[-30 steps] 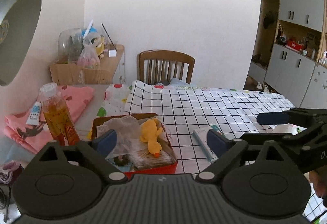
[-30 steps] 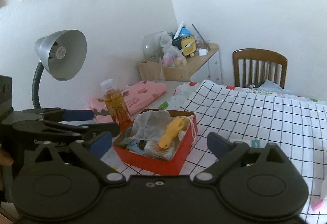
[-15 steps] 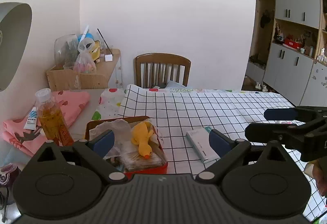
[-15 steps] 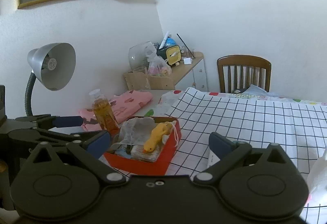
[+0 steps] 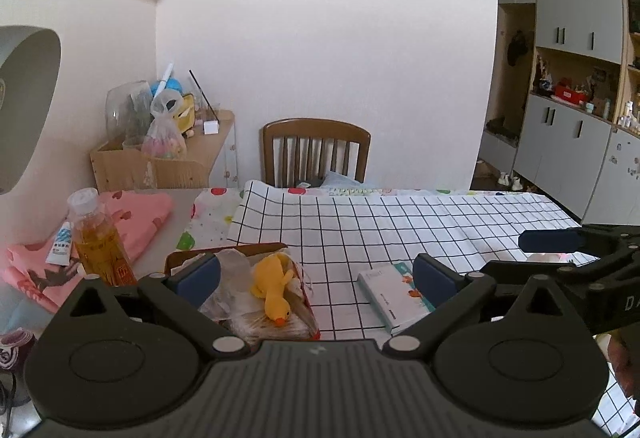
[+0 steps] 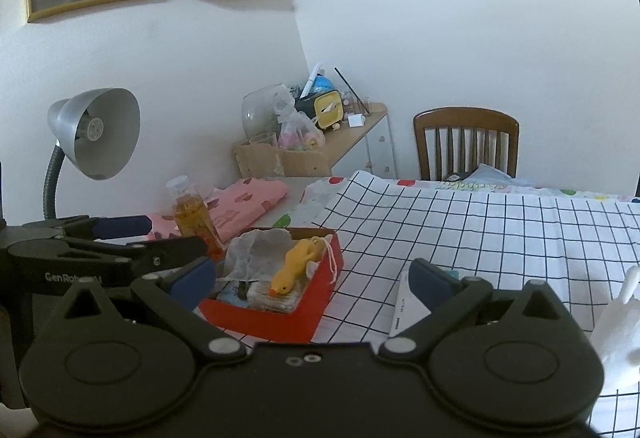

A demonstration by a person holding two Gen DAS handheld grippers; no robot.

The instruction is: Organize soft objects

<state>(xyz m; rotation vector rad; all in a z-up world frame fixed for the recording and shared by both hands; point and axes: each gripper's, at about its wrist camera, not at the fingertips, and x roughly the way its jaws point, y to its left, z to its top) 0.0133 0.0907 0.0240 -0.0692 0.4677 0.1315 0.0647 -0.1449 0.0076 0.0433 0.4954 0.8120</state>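
Plush duck (image 5: 271,286): in red box (image 6: 280,322), long axis up-frame, beak toward lower frame.
Left hand-held gripper (image 5: 316,276): wide open, empty.
Right hand-held gripper (image 6: 310,276): wide open, empty.

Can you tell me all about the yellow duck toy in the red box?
The duck is a small, soft-looking yellow toy with an orange beak. It lies flat on its side in the red box, head toward the camera and tail toward the chair. It rests on top of packets and crinkly white paper, with a thin white string close beside it. Neither tool touches it: the left tool and the right tool are both open and empty, held above the table.
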